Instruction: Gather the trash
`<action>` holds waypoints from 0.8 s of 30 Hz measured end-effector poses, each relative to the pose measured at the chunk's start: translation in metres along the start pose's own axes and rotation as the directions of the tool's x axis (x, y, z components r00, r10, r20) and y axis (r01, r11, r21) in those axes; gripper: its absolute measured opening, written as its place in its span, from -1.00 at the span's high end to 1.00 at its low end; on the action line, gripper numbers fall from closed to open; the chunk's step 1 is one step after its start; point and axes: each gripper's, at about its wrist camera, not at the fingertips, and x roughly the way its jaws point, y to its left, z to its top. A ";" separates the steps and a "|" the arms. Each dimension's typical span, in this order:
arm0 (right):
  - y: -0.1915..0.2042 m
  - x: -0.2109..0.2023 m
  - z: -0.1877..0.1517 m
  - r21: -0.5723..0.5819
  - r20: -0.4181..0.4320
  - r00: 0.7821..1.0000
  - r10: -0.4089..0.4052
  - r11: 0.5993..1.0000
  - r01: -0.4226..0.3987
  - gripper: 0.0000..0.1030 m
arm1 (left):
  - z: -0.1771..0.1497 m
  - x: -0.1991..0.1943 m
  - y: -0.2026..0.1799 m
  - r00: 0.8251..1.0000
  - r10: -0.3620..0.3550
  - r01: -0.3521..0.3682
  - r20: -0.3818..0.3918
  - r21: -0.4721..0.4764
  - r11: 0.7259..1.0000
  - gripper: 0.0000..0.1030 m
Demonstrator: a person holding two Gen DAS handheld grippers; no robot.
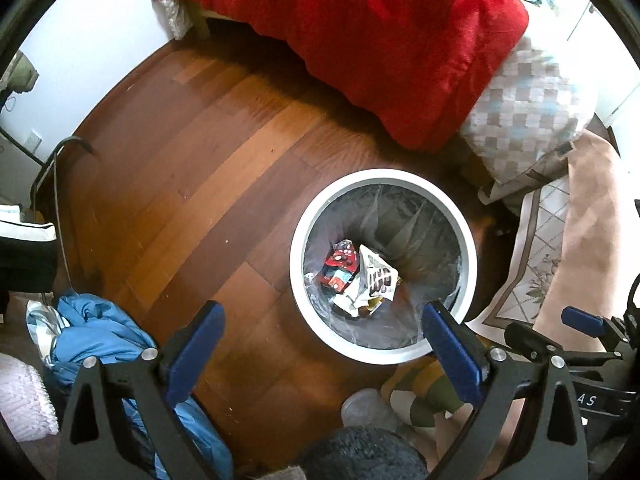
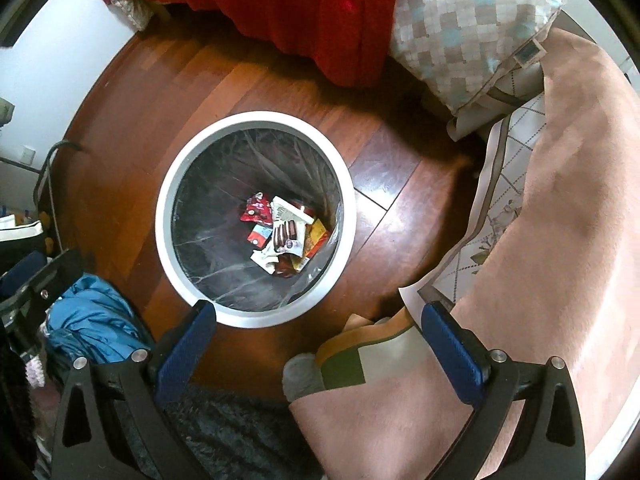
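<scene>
Trash wrappers [image 2: 282,236] in bin [image 2: 164,216], below both tongs, left tongs [image 1: 320,320] & right tongs [image 2: 318,320] wide, empty

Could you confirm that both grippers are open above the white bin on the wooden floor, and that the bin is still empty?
Not quite: the bin is not empty. The right wrist view shows several crumpled snack wrappers lying at its bottom. The rest holds: the left gripper and right gripper are both open with nothing between their fingers, and the bin stands on the wooden floor.

Wooden floor [image 1: 208,184], white wall [image 1: 100,20], perhaps a bed [image 1: 360,40].
</scene>
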 end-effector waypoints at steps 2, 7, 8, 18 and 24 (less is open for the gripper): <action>0.001 -0.008 -0.001 -0.002 0.017 1.000 -0.003 1.000 0.004 -1.00 | -0.002 -0.008 -0.002 1.000 -0.002 0.002 0.013 0.006 1.000 -0.95; -0.002 -0.038 -0.009 0.011 0.070 0.997 0.011 1.000 -0.012 -1.00 | -0.008 -0.039 -0.008 0.998 -0.011 0.009 0.065 0.027 1.000 -0.95; -0.002 -0.047 -0.012 0.009 0.086 0.996 0.016 1.000 -0.017 -1.00 | -0.009 -0.045 -0.009 0.997 -0.019 0.016 0.074 0.029 0.999 -0.95; -0.010 -0.139 -0.044 0.018 0.232 0.965 0.120 0.992 -0.127 -1.00 | -0.024 -0.124 -0.023 0.981 -0.055 0.046 0.187 0.051 0.998 -0.95; -0.042 -0.193 -0.075 0.082 0.295 0.926 0.236 0.959 -0.270 -1.00 | -0.038 -0.167 -0.052 0.963 -0.054 0.034 0.266 0.080 0.996 -0.95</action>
